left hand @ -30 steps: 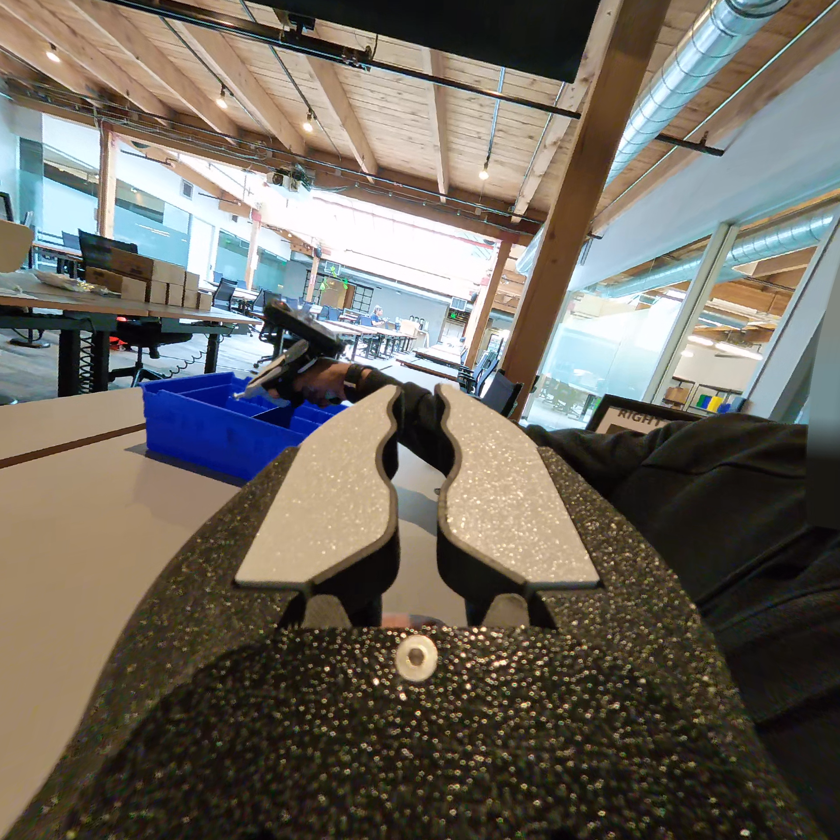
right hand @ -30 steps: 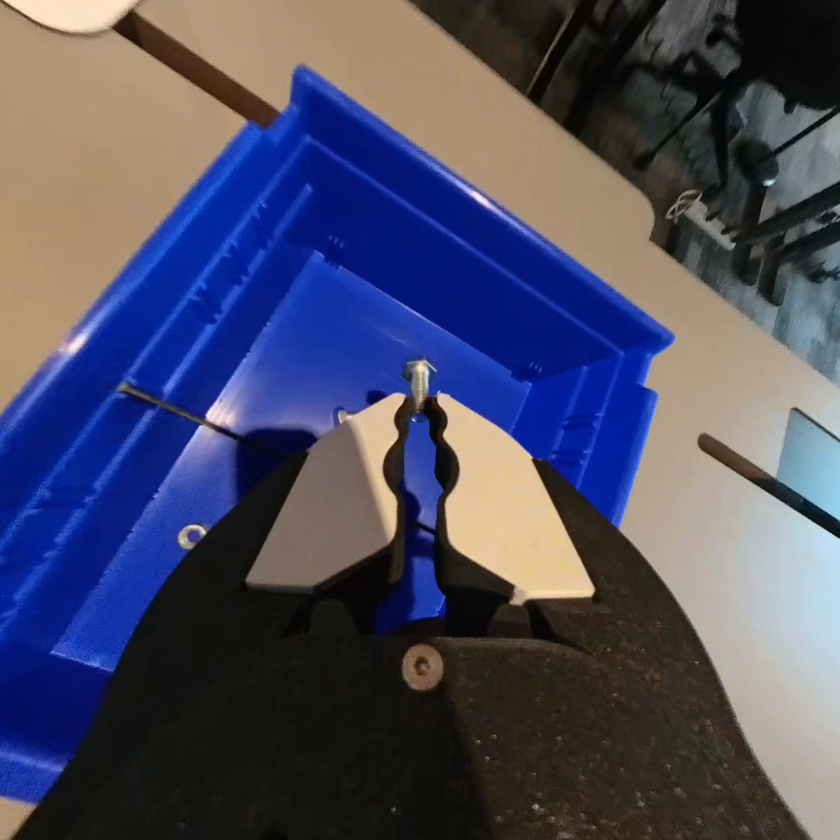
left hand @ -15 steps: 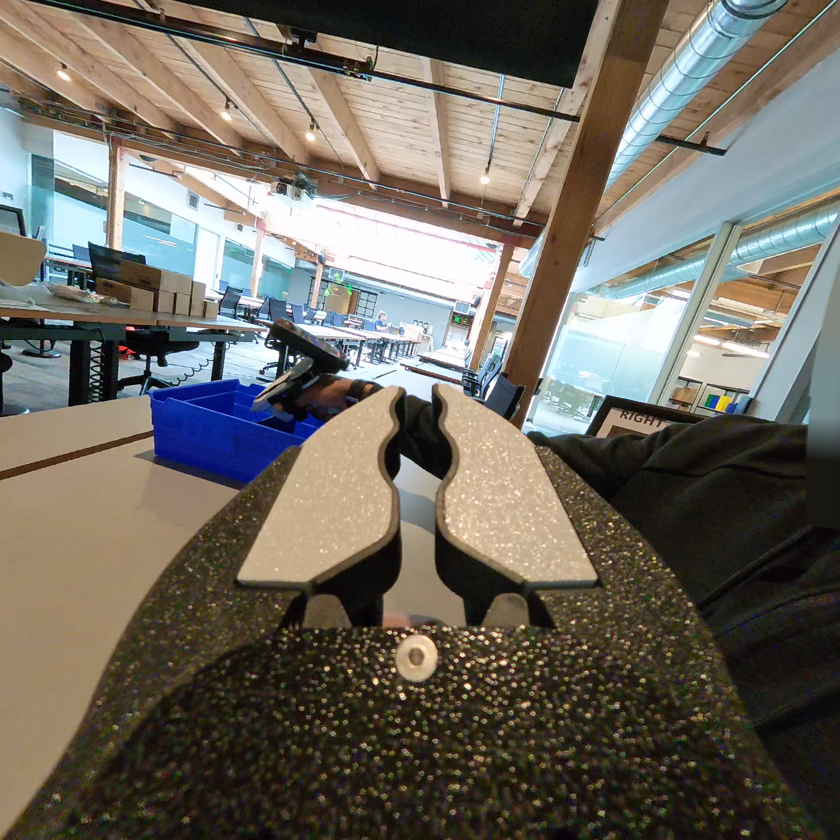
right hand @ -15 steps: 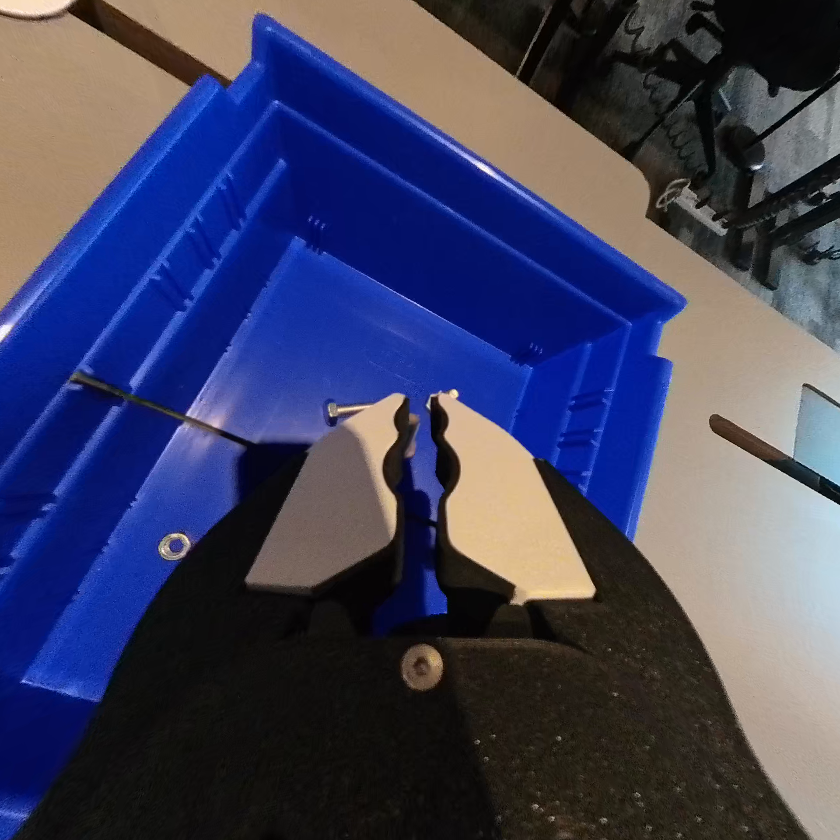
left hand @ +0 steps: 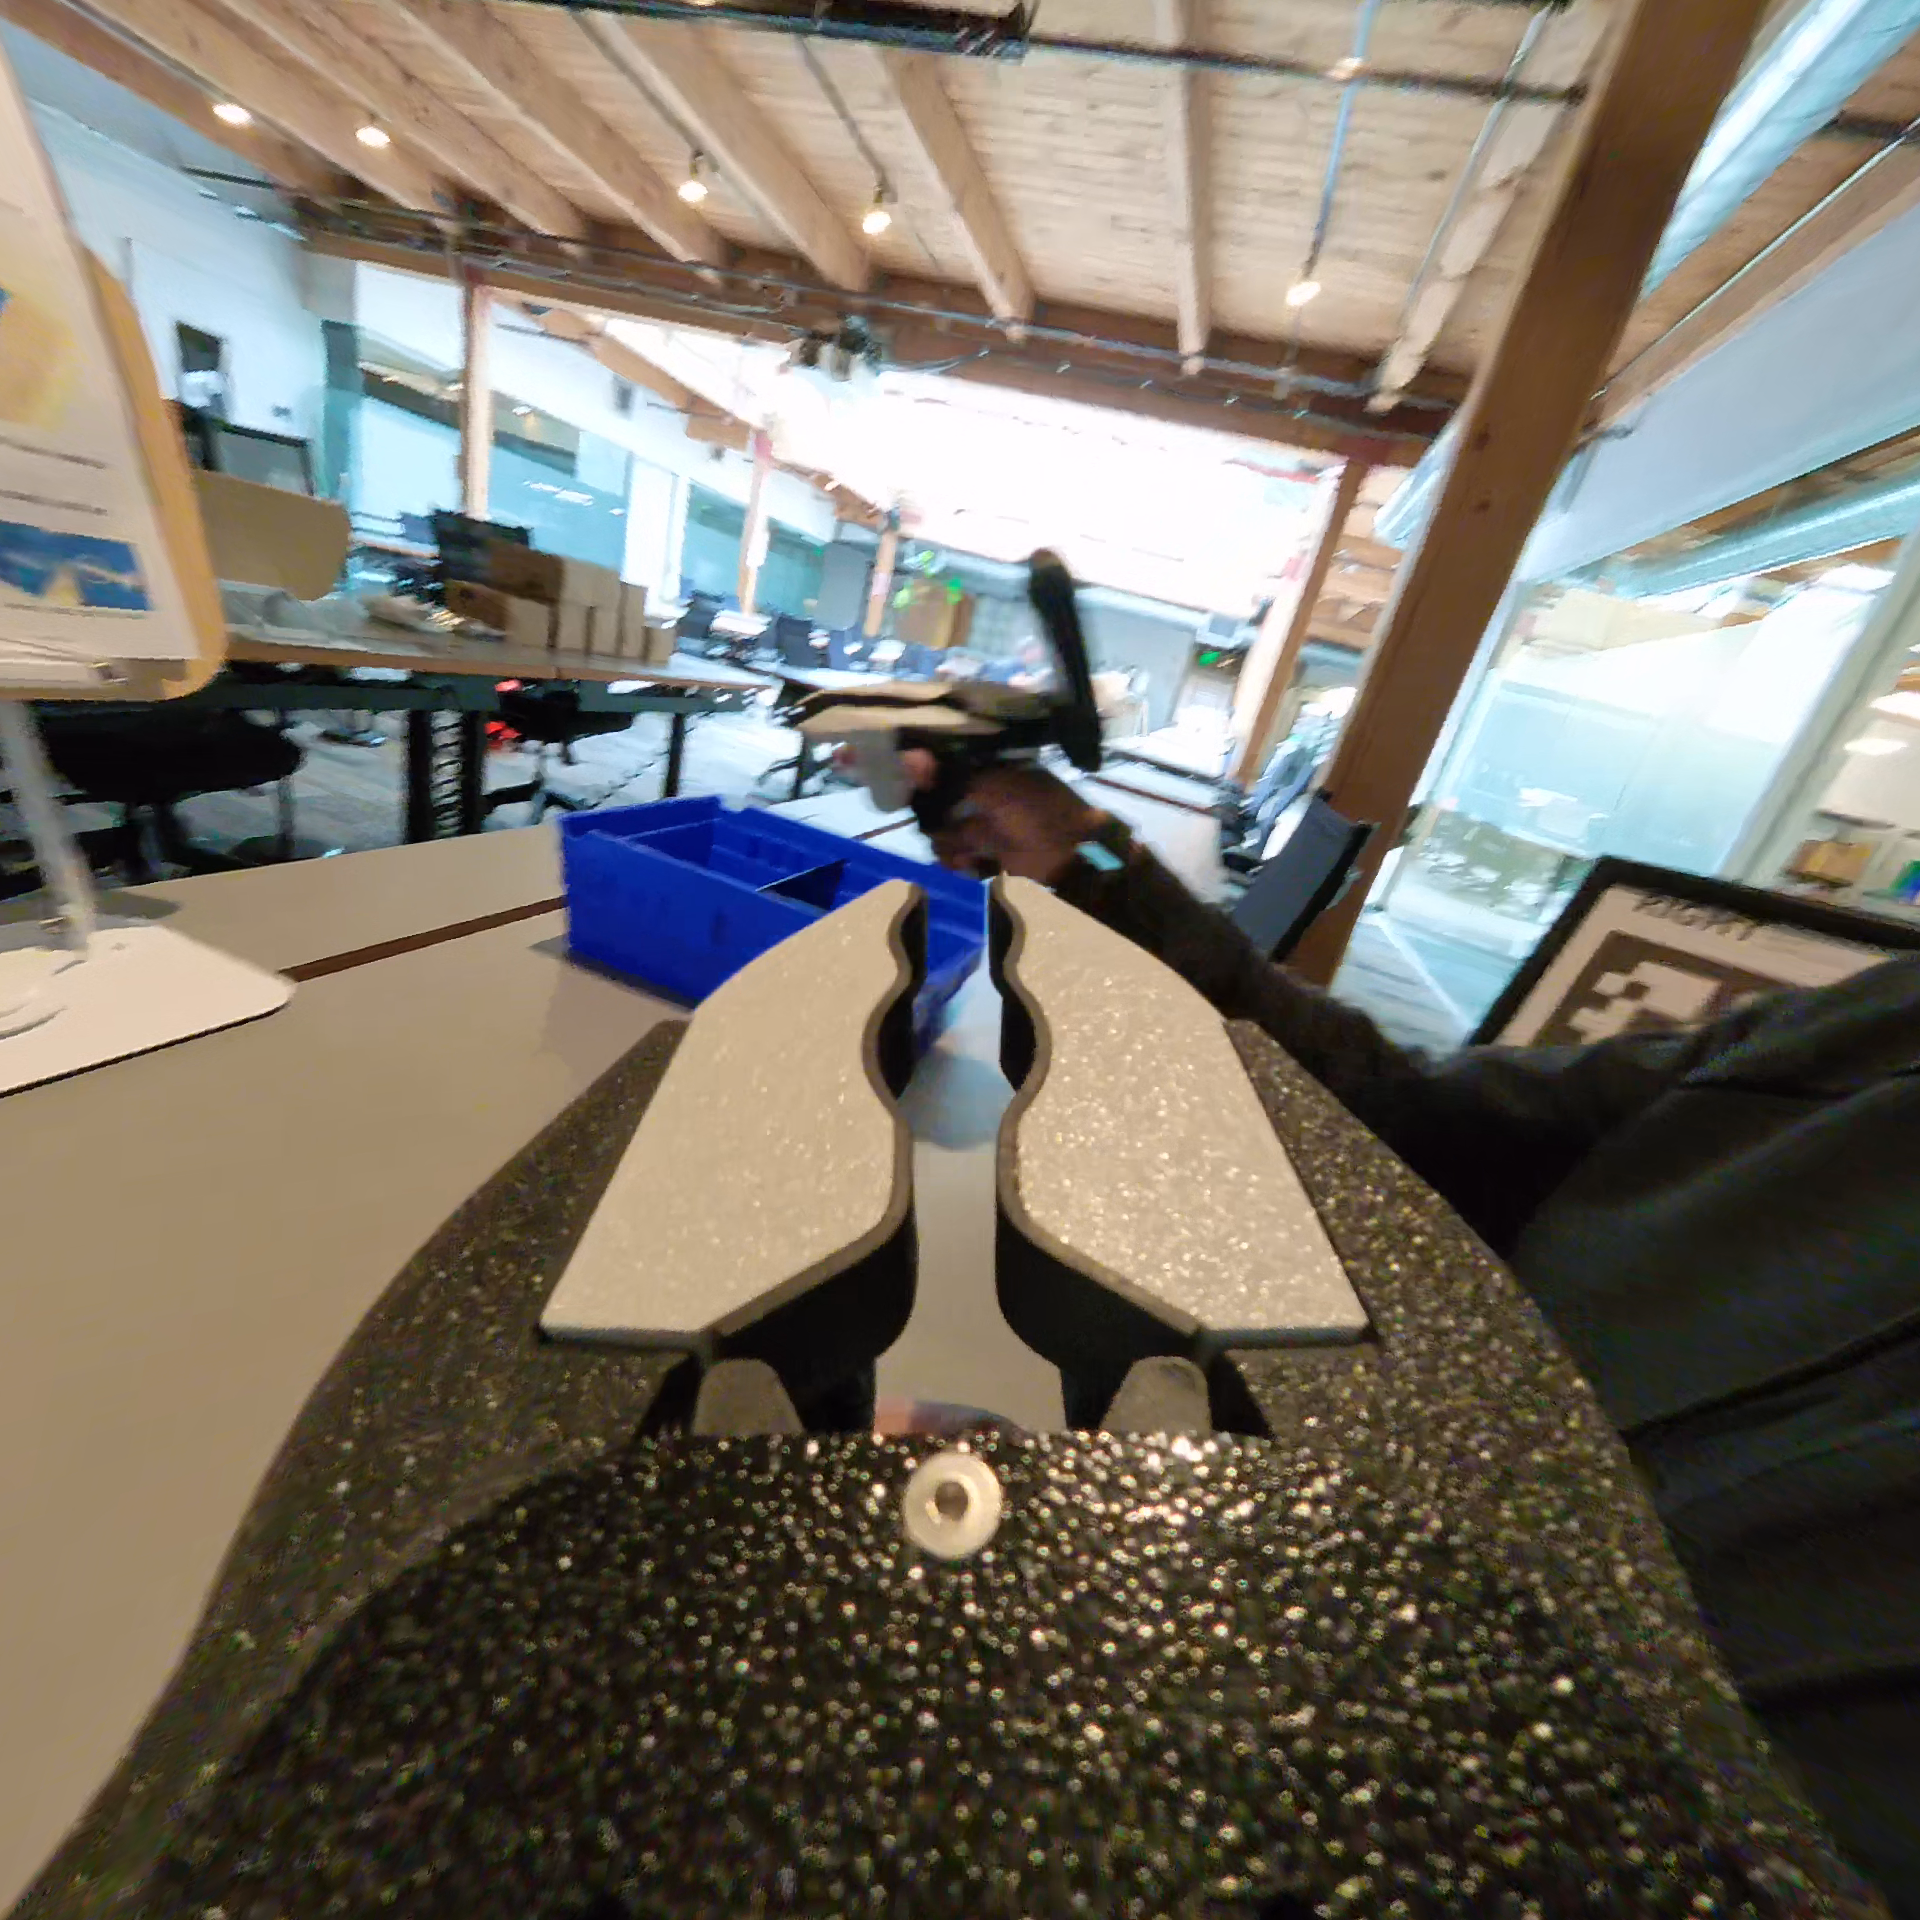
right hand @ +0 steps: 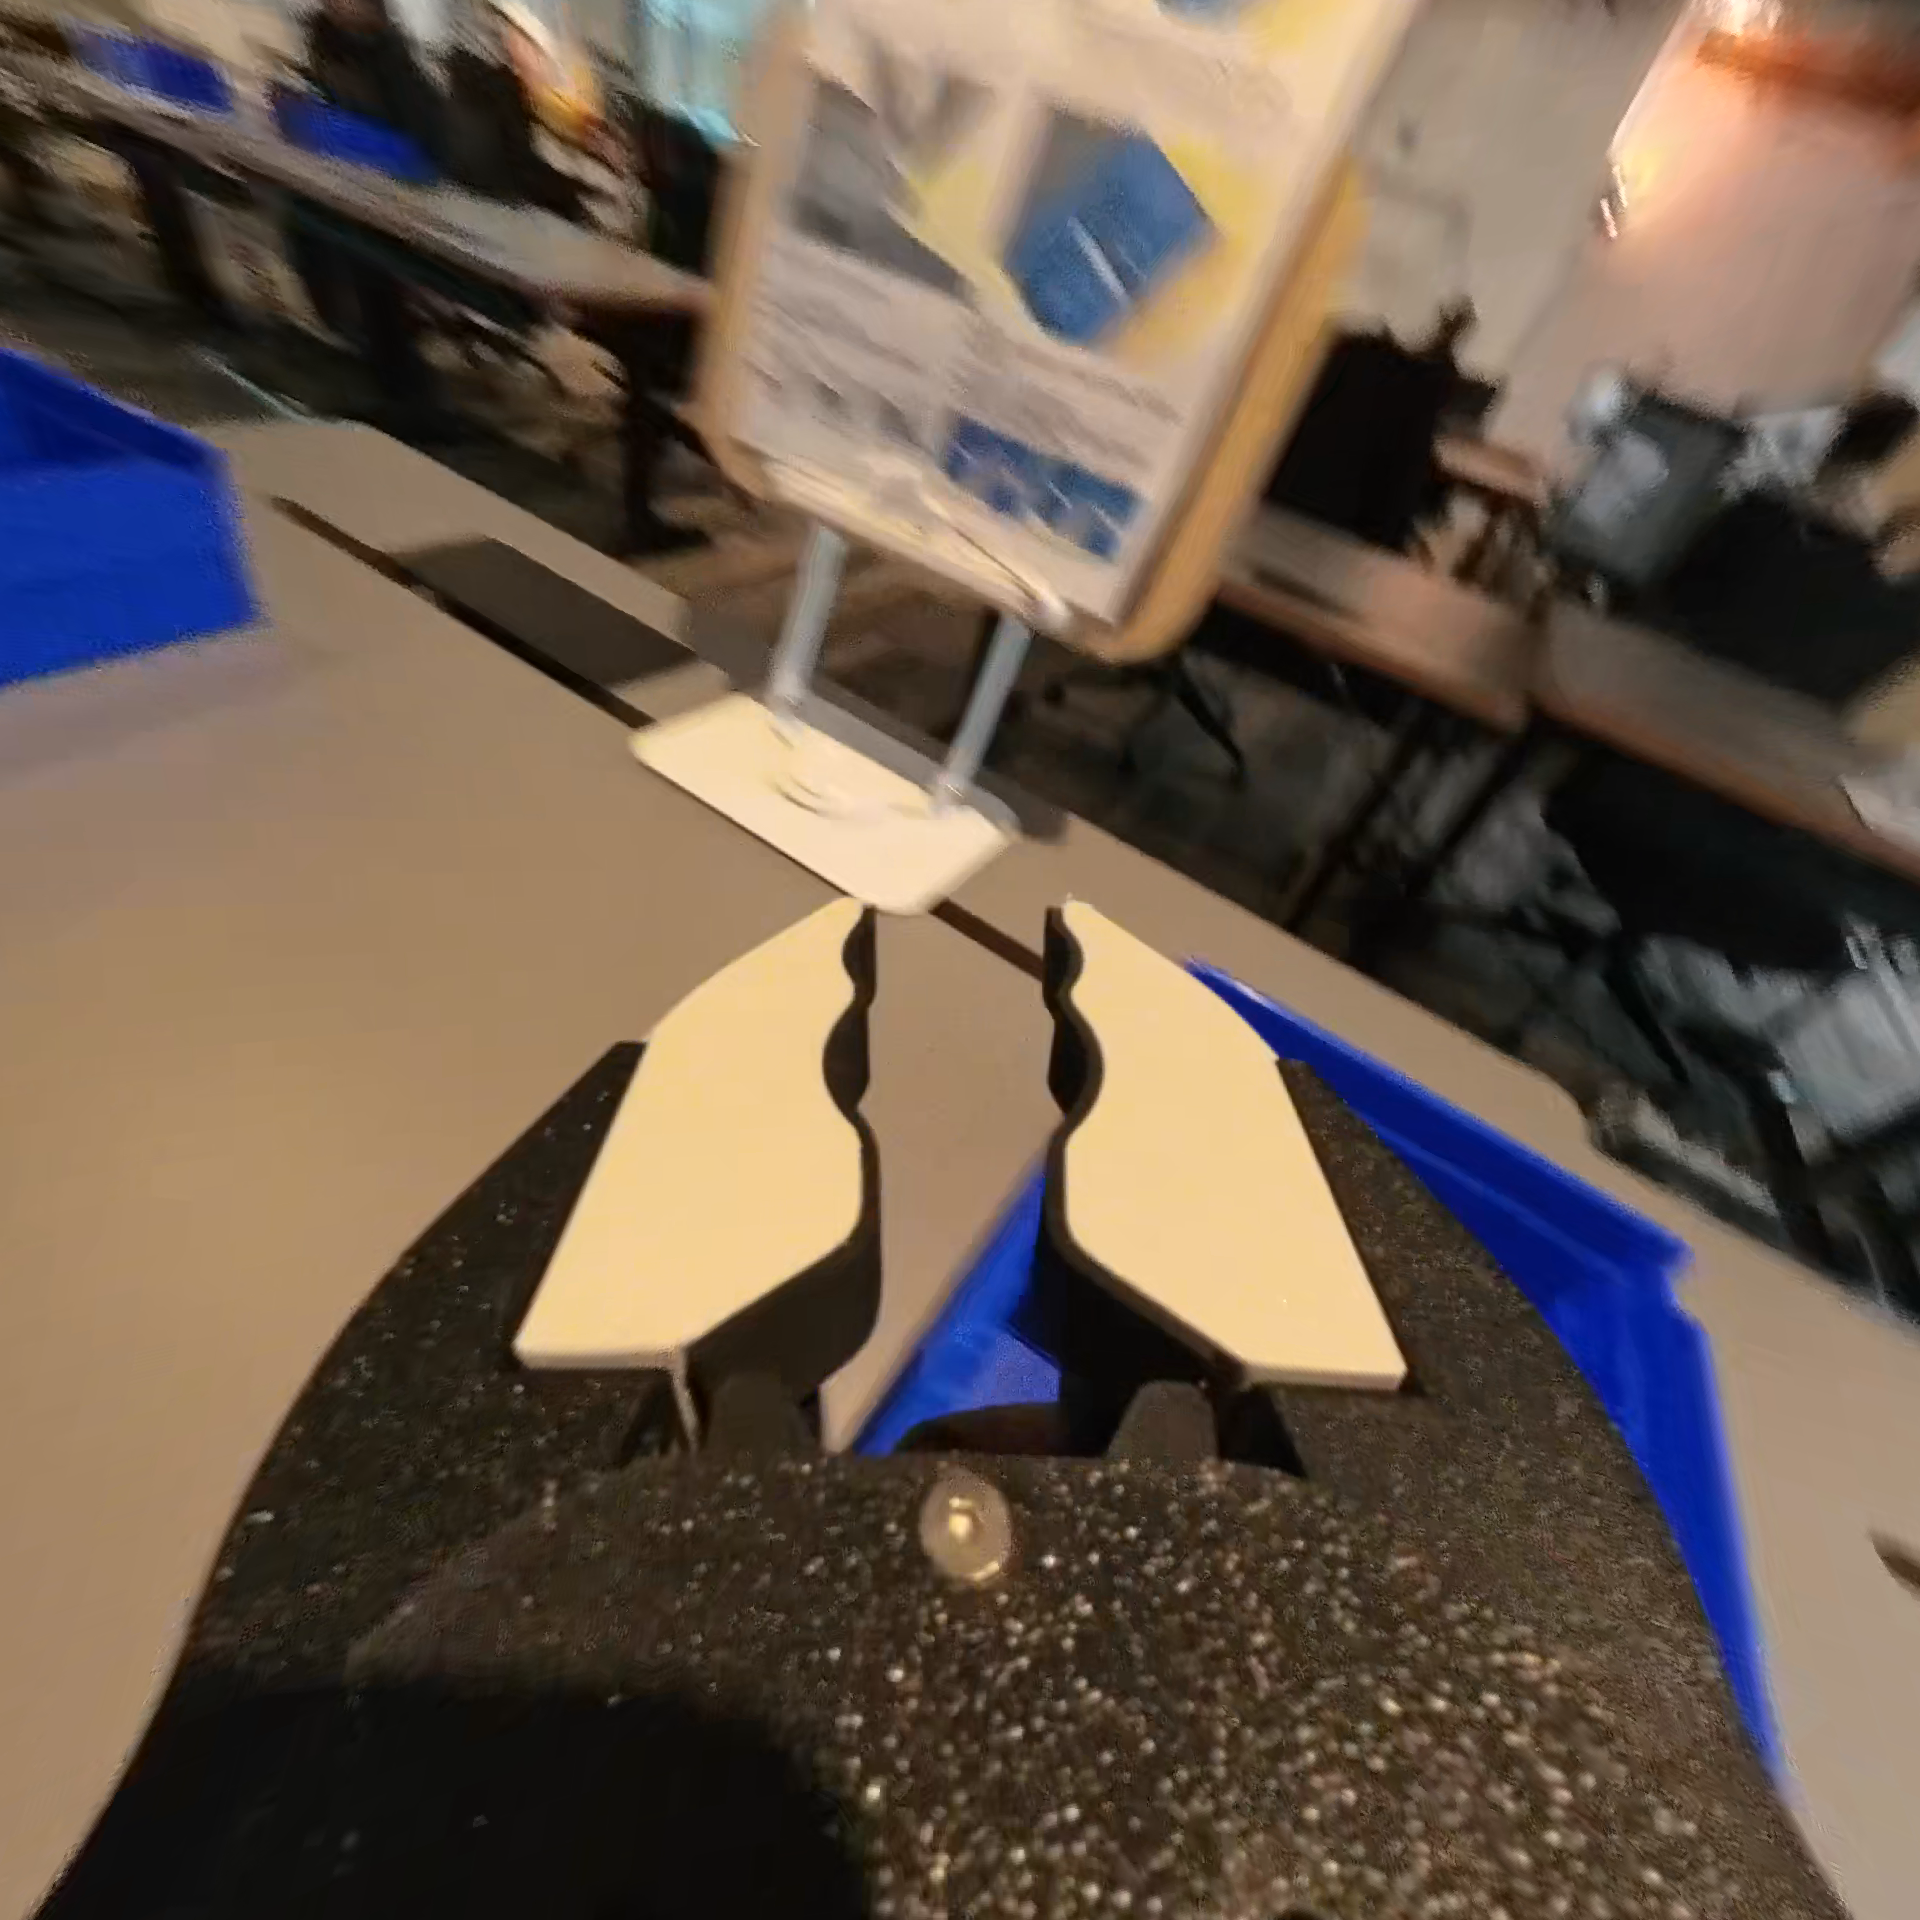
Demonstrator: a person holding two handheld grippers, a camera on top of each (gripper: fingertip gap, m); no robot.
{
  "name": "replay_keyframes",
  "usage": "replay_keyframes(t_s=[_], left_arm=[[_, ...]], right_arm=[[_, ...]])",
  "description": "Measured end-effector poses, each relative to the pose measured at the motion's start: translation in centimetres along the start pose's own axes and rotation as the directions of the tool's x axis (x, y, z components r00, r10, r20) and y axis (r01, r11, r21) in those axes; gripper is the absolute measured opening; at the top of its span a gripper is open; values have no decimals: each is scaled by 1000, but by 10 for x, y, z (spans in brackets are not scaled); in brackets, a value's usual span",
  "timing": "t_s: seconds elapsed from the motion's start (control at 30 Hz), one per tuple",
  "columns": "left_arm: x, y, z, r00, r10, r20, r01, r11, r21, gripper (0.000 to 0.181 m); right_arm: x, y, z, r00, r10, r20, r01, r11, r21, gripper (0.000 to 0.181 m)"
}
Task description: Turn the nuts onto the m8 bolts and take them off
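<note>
Both claws empty right now. My left gripper (left hand: 954, 914) sits low over the grey table (left hand: 312, 1143), fingers parted by a narrow gap, nothing between them. My right gripper (right hand: 961, 914) has a wider gap between its fingers, also holding nothing; in the left wrist view it shows far off, raised above the blue bin (left hand: 707, 894), level with the table, in the person's hand (left hand: 1013, 821).

Bolts and nuts: I can't see any in either view. My guess is they lie in the blue bin, but the left wrist view looks across the rim and shows only a dark divider inside, not the floor. In the right wrist view the bin (right hand: 1455, 1174) is cut off behind my own fingers, and a second blue patch (right hand: 104, 520) at far left is too smeared to tell if it's another bin.

Handling judgement: small steel parts, stiff, light, smooth, likely to roll or slip out of the claw. I'd take a bolt by the shank near the head, seated in a finger notch, and a nut across its flats.

Right wrist view is heavily motion-blurred. A sign on a white stand (right hand: 894, 821) rises on the table ahead of that claw. A framed black-and-white marker card (left hand: 1704, 977) is partly hidden behind the dark sleeve (left hand: 1714, 1195).
</note>
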State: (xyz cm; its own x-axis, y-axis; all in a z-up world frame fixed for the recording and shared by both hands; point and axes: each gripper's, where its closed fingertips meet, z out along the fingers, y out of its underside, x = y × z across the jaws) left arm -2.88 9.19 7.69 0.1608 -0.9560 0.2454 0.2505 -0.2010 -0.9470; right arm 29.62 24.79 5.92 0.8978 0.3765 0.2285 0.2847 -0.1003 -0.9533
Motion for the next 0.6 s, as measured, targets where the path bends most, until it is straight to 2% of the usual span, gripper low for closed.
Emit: replay_keyframes(t_s=[0.07,0.13,0.27,0.33,0.4,0.47,0.53,0.6], left_arm=[[-17,7,-6,993,58,105,-52,997,-60,11],[-33,11,-16,976,103,192,-82,990,-114,12],[-63,5,-50,915,185,358,-126,975,-182,15],[-89,-4,-87,812,293,505,-180,948,-262,17],[-118,-15,-140,638,413,650,-212,905,-367,19],[-140,-26,-192,484,476,734,-184,876,-446,19],[-159,-33,-231,414,516,750,-129,849,-513,18],[-181,-30,-256,444,552,705,-34,797,-603,11]], right_arm=[[-61,-24,-12,993,-80,87,71,993,98,30],[-115,-35,-20,979,-140,150,116,981,157,29],[-201,-26,-20,950,-153,273,94,971,220,25],[-230,-7,-14,941,-164,296,92,966,241,25],[-251,15,-10,934,-186,304,101,956,274,23],[-267,30,-11,925,-208,318,119,953,278,22],[-279,33,-17,908,-253,335,152,942,298,22],[-286,34,-22,895,-278,349,165,933,318,21]])
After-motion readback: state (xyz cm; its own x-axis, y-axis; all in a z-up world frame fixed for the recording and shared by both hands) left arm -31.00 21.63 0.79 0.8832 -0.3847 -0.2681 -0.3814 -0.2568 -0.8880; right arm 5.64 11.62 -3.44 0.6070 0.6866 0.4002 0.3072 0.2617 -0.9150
